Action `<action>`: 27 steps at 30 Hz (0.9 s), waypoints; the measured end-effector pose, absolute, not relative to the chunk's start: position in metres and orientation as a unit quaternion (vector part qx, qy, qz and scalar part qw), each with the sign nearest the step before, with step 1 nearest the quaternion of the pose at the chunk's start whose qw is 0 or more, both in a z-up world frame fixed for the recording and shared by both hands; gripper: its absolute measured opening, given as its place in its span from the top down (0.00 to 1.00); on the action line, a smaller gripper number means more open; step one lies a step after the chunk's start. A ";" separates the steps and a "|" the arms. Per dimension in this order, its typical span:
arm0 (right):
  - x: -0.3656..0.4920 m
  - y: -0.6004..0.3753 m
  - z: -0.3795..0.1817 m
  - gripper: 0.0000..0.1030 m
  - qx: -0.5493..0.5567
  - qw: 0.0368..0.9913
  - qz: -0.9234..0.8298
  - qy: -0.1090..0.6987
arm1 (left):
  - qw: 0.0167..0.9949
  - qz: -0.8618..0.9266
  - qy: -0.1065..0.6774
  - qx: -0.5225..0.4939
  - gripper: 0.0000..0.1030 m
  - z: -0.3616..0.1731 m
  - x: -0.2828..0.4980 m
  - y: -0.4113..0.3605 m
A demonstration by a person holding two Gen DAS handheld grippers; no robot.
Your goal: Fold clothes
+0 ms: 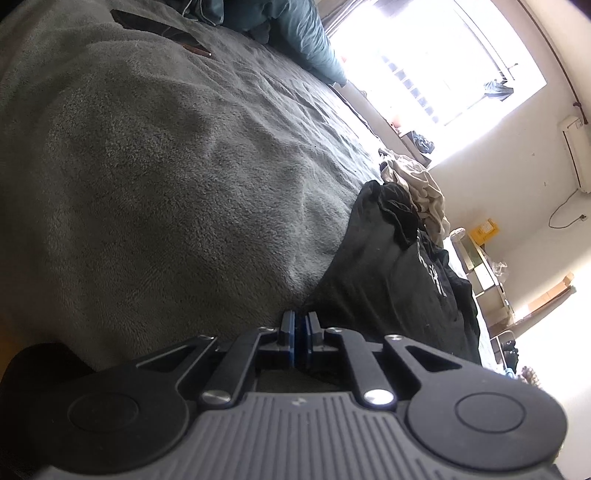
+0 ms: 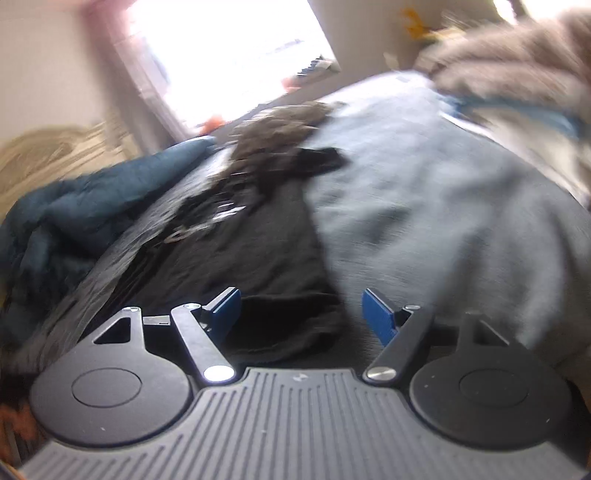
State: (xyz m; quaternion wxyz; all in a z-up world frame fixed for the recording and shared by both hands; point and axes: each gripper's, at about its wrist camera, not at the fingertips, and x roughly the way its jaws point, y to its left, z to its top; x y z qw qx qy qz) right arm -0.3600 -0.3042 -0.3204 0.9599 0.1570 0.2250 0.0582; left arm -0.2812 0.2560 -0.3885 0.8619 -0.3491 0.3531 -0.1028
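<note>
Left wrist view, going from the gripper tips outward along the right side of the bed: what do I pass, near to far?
left gripper → black garment → crumpled beige garment → teal duvet at the far end, beside the bright window.

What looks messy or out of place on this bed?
The black garment lies crumpled at the grey blanket's edge, a beige one bunched behind it. Neither is folded. The right-wrist view is motion-blurred.

Blown-out window (image 1: 436, 66) glare; right wrist view motion-blurred, edges fisheye-bent.
</note>
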 end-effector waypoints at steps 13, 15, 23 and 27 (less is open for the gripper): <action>-0.326 -0.086 -0.320 0.73 -0.215 0.912 0.305 0.173 | 0.871 -0.105 0.343 -0.334 0.93 -0.379 -0.271 0.240; -0.320 -0.061 -0.325 0.81 -0.255 0.896 0.325 0.166 | 0.873 -0.108 0.341 -0.332 0.93 -0.380 -0.270 0.240; -0.306 -0.018 -0.339 0.89 -0.322 0.860 0.354 0.178 | 0.870 -0.126 0.334 -0.340 0.93 -0.388 -0.273 0.247; -0.302 -0.011 -0.346 0.89 -0.338 0.852 0.354 0.185 | 0.869 -0.131 0.331 -0.343 0.93 -0.391 -0.275 0.250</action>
